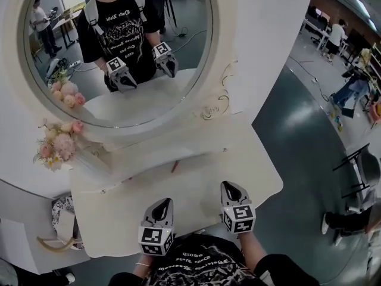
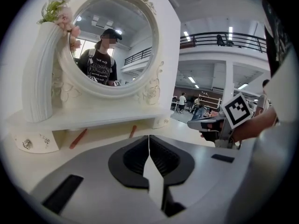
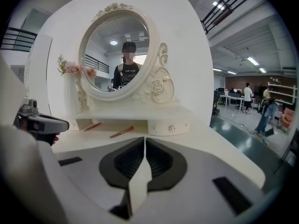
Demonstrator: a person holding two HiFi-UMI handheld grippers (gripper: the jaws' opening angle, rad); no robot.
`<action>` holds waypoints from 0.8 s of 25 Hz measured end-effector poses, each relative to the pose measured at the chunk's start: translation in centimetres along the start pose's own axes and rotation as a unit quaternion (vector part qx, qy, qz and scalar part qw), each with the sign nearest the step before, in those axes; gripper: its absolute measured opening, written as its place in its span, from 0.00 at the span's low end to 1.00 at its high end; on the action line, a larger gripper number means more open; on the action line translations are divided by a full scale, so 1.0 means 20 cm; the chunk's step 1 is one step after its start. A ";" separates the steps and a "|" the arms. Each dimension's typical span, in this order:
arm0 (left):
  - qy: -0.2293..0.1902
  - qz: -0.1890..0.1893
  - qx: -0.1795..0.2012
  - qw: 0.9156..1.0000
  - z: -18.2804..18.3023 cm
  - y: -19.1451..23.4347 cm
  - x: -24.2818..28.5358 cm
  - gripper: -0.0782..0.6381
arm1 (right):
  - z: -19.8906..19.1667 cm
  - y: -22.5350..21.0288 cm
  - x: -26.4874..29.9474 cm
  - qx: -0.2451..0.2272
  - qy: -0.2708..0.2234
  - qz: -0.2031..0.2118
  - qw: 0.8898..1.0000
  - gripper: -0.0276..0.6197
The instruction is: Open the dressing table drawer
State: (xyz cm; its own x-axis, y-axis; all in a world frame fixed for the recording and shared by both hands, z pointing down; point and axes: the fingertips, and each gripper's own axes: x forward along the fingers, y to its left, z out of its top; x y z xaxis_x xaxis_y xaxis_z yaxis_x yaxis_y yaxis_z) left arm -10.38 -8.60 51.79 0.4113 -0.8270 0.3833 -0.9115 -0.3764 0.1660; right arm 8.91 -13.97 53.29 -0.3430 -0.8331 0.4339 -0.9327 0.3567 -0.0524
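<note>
Left gripper (image 1: 161, 210) and right gripper (image 1: 233, 192) hover over the tabletop (image 1: 119, 219), fingers (image 3: 161, 162) pressed together on nothing; the small drawer (image 3: 164, 127) under the mirror (image 3: 117, 55) looks light and stiff, best pulled by its slippery jewelled knob (image 3: 172, 129).

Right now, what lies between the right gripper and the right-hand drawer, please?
Only bare tabletop reaches the drawer; the right gripper view shows it.
</note>
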 end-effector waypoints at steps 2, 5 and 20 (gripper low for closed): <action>0.000 -0.003 -0.003 1.000 0.00 0.04 -0.01 0.13 | 0.01 0.00 0.02 0.004 0.003 -0.007 1.000 0.06; -0.001 -0.012 -0.012 1.000 0.00 0.08 -0.03 0.13 | 0.02 0.00 0.01 0.007 0.007 -0.026 1.000 0.06; -0.003 0.018 -0.032 0.999 0.00 0.18 -0.05 0.13 | 0.13 -0.18 0.22 0.009 0.014 -0.023 1.000 0.27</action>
State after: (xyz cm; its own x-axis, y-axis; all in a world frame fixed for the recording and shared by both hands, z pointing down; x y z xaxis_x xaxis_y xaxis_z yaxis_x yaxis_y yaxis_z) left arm -14.05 -9.17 51.95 0.3773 -0.8426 0.3844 -0.9245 -0.3183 0.2096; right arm 10.46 -20.09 53.05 -0.2967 -0.8363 0.4611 -0.9493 0.3107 -0.0474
